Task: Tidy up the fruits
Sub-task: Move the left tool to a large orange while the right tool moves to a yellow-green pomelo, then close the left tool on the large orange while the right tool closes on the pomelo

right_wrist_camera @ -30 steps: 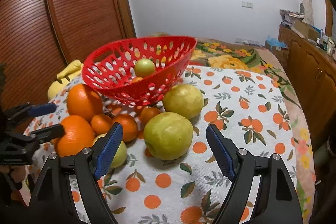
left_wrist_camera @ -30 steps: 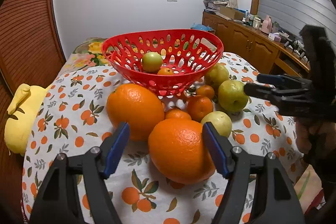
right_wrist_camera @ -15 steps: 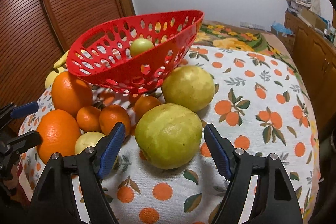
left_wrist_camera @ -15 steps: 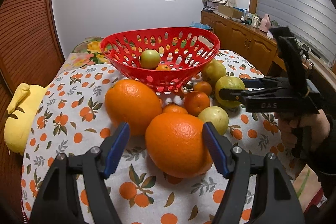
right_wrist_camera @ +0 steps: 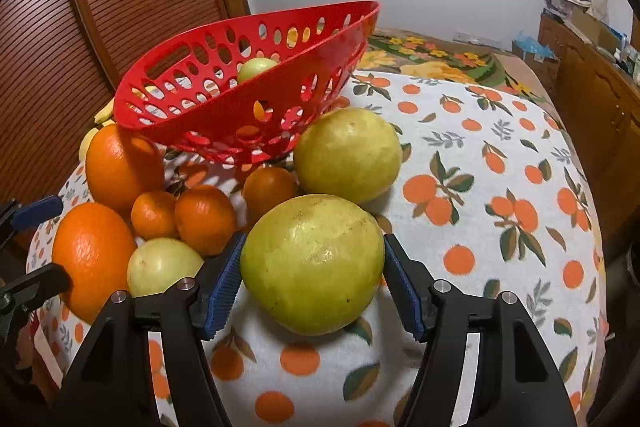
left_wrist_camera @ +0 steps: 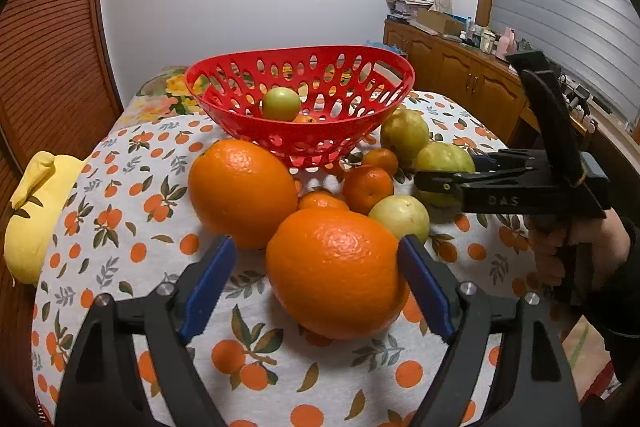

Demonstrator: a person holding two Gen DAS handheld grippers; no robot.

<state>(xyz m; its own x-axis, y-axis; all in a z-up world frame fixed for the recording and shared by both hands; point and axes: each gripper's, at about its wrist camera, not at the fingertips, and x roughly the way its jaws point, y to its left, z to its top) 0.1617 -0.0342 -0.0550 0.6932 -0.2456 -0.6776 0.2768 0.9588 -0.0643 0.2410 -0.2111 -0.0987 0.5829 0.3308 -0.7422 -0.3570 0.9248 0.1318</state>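
Jaws on your right gripper sit apart, bracketing the green fruit w/ pads just beside its flanks, ready to clamp. Left gripper, also apart, straddles the big orange. Red basket lies straight ahead.

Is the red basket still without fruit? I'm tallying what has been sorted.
No: in the left wrist view the red basket already holds a small green fruit, with a bit of orange fruit beside it.
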